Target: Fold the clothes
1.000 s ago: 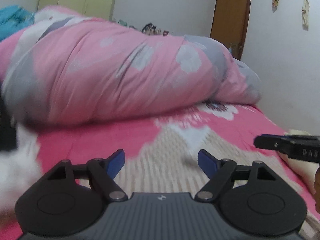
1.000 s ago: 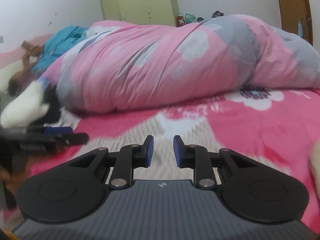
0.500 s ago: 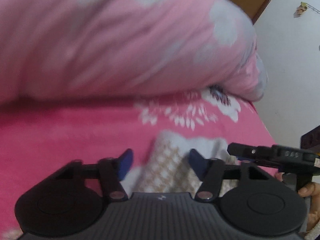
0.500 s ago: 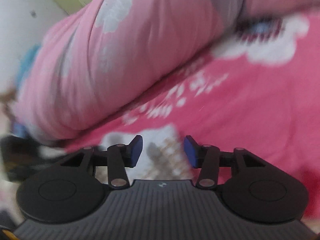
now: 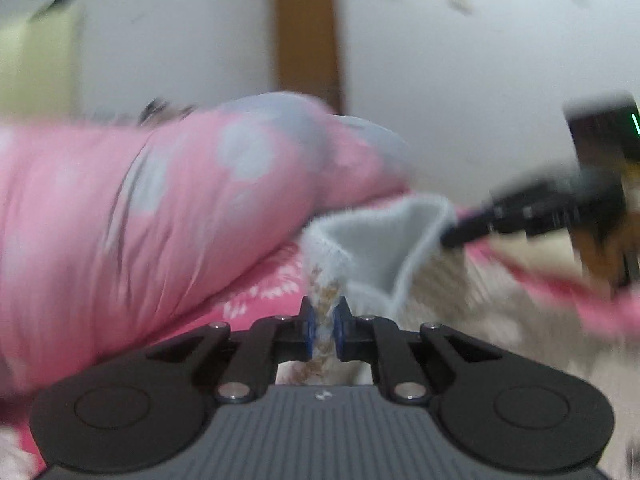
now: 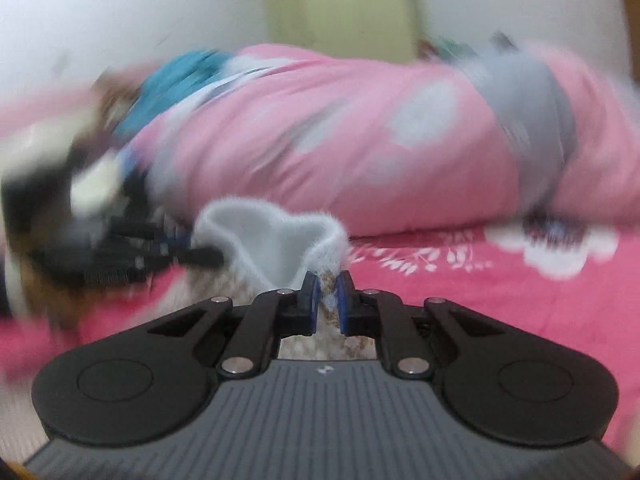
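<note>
Left gripper (image 5: 323, 326) and right gripper (image 6: 327, 300) are each clamped on the garment (image 5: 384, 248) edge ahead. Fabric sags between them: soft, light, fuzzy. Grip edges, near corners.

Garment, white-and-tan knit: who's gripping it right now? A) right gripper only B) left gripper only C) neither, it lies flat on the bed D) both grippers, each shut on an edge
D. The left gripper is closed on one edge of the knit garment, and the right gripper is pinching another edge, so the cloth hangs open between them above the pink bedsheet.
</note>
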`<state>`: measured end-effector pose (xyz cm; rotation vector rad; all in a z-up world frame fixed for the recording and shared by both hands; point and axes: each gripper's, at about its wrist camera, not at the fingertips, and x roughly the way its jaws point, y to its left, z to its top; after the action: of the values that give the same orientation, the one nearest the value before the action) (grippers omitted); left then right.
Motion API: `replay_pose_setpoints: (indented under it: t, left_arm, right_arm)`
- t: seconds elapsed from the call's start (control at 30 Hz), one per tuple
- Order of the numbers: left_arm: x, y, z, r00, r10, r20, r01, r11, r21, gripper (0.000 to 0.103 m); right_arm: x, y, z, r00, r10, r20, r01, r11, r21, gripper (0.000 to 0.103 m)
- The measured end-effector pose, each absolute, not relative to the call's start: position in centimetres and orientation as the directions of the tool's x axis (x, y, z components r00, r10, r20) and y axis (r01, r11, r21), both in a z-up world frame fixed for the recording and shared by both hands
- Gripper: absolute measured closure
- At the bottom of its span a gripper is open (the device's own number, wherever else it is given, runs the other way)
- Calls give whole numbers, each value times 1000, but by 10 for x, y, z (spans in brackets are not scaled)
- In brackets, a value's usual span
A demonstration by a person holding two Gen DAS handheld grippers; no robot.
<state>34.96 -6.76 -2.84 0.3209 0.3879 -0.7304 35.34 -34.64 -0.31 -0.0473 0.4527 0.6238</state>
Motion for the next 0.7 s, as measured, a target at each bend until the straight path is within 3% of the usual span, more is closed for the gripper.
replay_pose_setpoints:
  t: [0.07,0.1,0.17,0.23,0.37,0.5,0.6,0.7]
  left_arm:
    - [324,-64,-47,655,-538,-530,705,688,173,89]
    - [312,-62,-57,641,-513,-571,708,682,183,83]
    - [301,-57,-80,612,-441,-657,681,716,153,82]
    - [289,-39,-83,600,-446,-664,638,767,62,82]
    - [269,-11,-52,675,-488,-553,579,815,-14,80]
    - [295,-26,-28,726,-508,-464,544,836,-65,66]
    - [315,-39,-11,760,-516,-395,521,847,-105,65]
    - [323,-61,-27,695,-568,-440,571,809,-142,66]
  right_arm:
    - [311,-339,-4,711,549,-439,-624,781,-34,94]
    - [295,-336,-15,695,541,-472,-640,766,-63,94]
    - [277,-323,-43,672,464,-577,-640,756,-138,93]
    - [270,-315,-65,655,362,-663,-616,764,-192,93]
    - [251,-340,-38,684,410,-603,-551,832,-59,93]
    - [249,-366,9,752,424,-504,-482,876,19,92]
    - [279,-375,34,807,415,-420,-393,909,142,90]
    - [307,-364,30,796,445,-410,-374,895,244,89]
